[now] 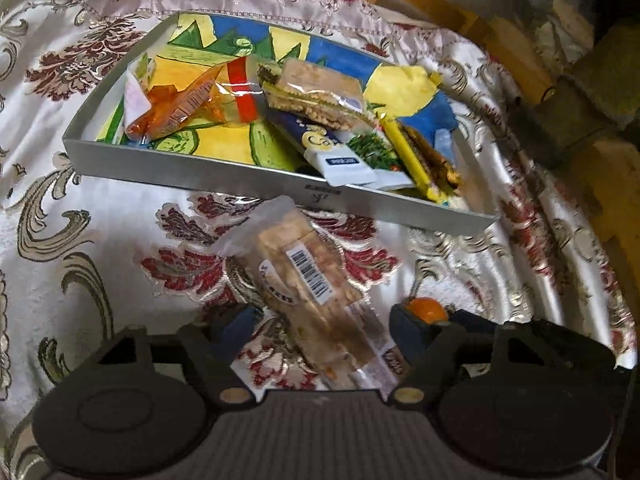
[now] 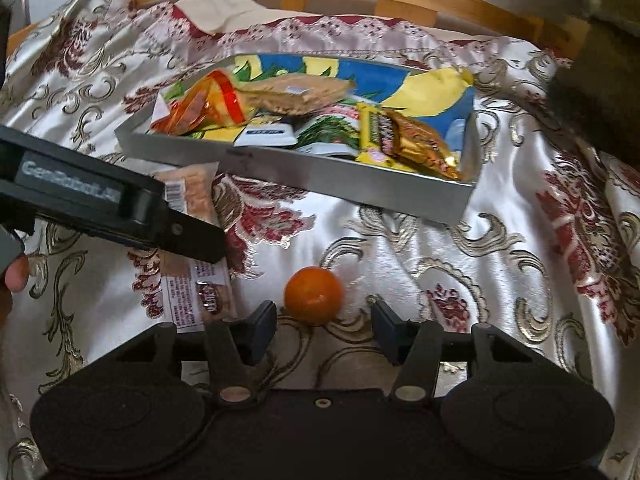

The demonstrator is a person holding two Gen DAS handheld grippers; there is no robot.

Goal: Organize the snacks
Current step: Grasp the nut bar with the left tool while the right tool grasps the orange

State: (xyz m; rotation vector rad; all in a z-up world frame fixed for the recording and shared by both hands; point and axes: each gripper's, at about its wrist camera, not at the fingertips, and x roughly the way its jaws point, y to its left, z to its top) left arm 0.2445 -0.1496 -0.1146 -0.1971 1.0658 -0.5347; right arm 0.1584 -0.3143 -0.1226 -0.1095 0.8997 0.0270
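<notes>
**Two tools lowered over a snack packet and an orange on the bed**

On the left, the left tool (image 1: pixel 322 320) hangs over a long clear packet of pale crackers (image 1: pixel 308 284) that lies on the patterned bedspread (image 1: pixel 80 240), just short of the tray. Its fingers (image 1: pixel 240 322) stand apart on either side of the packet's near half. The packet lies between them, but the pads do not appear to press it; the near end is partly hidden under the tool's body. In the right wrist view the same tool (image 2: pixel 192 240) reaches in from the left edge across the packet (image 2: pixel 196 196), and part of a person's hand shows at the frame's edge.

In the middle, the grey tray (image 1: pixel 200 166) with its bright painted floor holds a heap of snacks: an orange wrapper (image 1: pixel 180 108), a cracker pack (image 1: pixel 316 92) and a yellow bar (image 1: pixel 404 152) toward its right end.

To the right, a small orange (image 2: pixel 314 294) rests on the bedspread in front of the tray. The right tool (image 2: pixel 324 328) is partly spread, its fingers (image 2: pixel 264 322) flanking the fruit's near side without touching it. Both tools grip nothing.
</notes>
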